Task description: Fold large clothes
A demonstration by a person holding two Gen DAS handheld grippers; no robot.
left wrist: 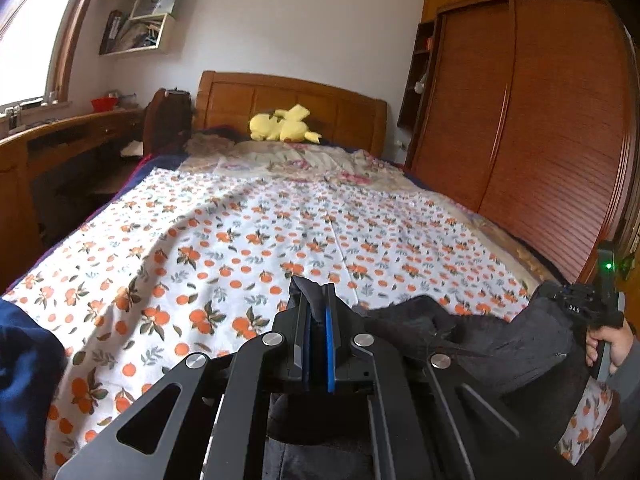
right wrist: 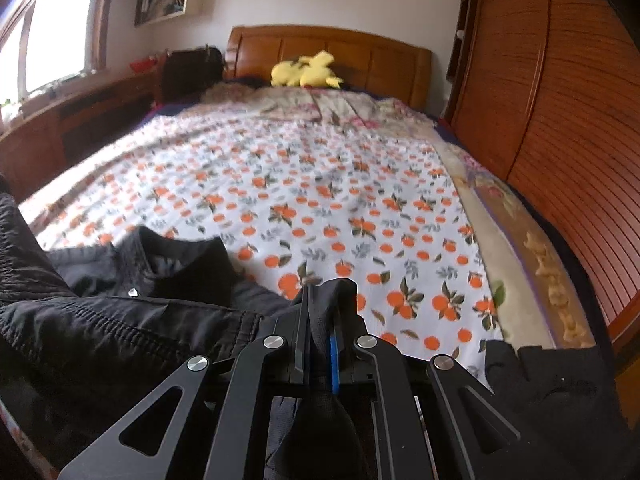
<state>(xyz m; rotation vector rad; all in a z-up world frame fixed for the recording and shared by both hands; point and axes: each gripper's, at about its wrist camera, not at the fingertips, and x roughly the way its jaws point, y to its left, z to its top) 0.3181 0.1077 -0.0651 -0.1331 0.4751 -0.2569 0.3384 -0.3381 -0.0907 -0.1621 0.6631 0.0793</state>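
Note:
A large black jacket (left wrist: 480, 344) lies bunched at the near end of the bed; its collar and a snap show in the right wrist view (right wrist: 120, 304). My left gripper (left wrist: 318, 300) is shut on a fold of the black jacket, which sticks up between the blue pads. My right gripper (right wrist: 320, 304) is shut on another part of the jacket, with cloth pinched between its fingers. In the left wrist view the right gripper (left wrist: 588, 304) shows at the far right, held by a hand.
The bed is covered with a white sheet printed with oranges (left wrist: 280, 240). A yellow plush toy (left wrist: 282, 124) lies by the wooden headboard (left wrist: 288, 100). A wooden wardrobe (left wrist: 540, 120) stands to the right, a desk (left wrist: 60, 140) and window to the left. Dark blue cloth (left wrist: 24, 356) sits at the left.

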